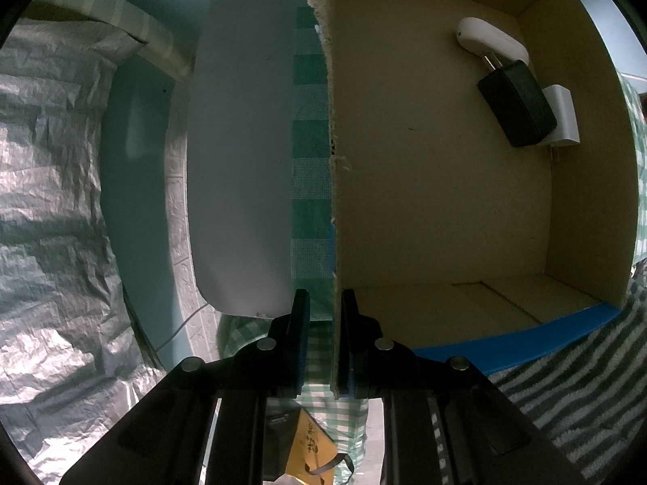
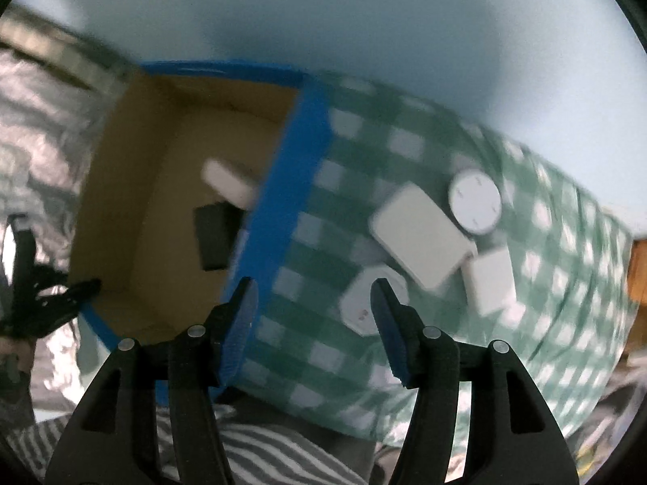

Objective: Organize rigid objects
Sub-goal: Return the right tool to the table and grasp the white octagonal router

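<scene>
The left gripper [image 1: 325,315] clamps the cardboard box [image 1: 424,186] wall. The right gripper [image 2: 313,303], fingers spread, hovers lower centre near a white charger [image 2: 364,303].

Left gripper [image 1: 325,347]: matte black plastic frame, round silver screw heads on the linkage arms, blue pads lining the inner faces of narrow black fingers. Right gripper [image 2: 315,333]: same black build, silver screws, ribbed blue pads [image 2: 390,335].

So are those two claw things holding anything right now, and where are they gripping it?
The left gripper pinches the cardboard box by the top edge of its side wall, one of its fingers on each face. The right gripper is open and holds nothing.
</scene>
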Demonstrator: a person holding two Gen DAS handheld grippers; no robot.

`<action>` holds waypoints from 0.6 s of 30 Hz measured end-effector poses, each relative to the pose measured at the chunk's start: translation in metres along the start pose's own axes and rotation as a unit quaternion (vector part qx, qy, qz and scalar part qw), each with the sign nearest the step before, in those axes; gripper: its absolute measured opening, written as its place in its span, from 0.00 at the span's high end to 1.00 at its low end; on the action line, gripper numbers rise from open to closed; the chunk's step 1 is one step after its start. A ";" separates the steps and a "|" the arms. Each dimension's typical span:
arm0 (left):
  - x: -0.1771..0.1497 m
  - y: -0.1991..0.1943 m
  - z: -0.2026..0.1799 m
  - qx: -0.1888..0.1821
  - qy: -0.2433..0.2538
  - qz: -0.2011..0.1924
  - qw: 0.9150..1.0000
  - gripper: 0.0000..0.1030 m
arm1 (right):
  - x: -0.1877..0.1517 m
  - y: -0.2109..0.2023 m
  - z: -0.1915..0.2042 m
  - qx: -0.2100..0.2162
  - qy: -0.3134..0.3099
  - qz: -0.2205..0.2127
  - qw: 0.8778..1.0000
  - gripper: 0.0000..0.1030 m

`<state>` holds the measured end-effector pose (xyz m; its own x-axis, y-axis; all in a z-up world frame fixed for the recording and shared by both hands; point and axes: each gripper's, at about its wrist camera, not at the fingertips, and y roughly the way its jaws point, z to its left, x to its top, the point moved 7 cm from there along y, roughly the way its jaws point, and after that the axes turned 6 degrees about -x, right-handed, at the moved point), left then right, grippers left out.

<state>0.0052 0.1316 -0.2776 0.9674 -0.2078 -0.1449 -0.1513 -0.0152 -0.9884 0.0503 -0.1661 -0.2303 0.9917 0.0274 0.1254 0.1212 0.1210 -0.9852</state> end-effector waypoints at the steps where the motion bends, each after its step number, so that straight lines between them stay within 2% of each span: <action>1: 0.000 0.000 0.000 0.000 0.000 0.000 1.000 0.85 | -0.003 0.005 -0.008 0.000 0.015 0.006 1.000 0.43; 5: 0.001 0.001 -0.001 0.002 0.003 0.002 1.000 0.85 | -0.013 0.033 -0.036 0.000 0.078 0.040 0.996 0.43; 10: 0.002 0.001 -0.002 0.002 0.006 0.004 1.000 0.85 | -0.021 0.060 -0.051 0.000 0.134 0.065 0.989 0.43; 18: 0.002 0.002 -0.002 0.001 0.007 0.004 1.000 0.85 | -0.023 0.090 -0.057 0.000 0.187 0.088 0.978 0.42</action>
<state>0.0065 0.1291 -0.2794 0.9634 -0.2212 -0.1517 -0.1582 -0.0118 -0.9873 0.0412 -0.2124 -0.3281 0.9434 -0.3167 -0.0986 -0.0537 0.1474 -0.9876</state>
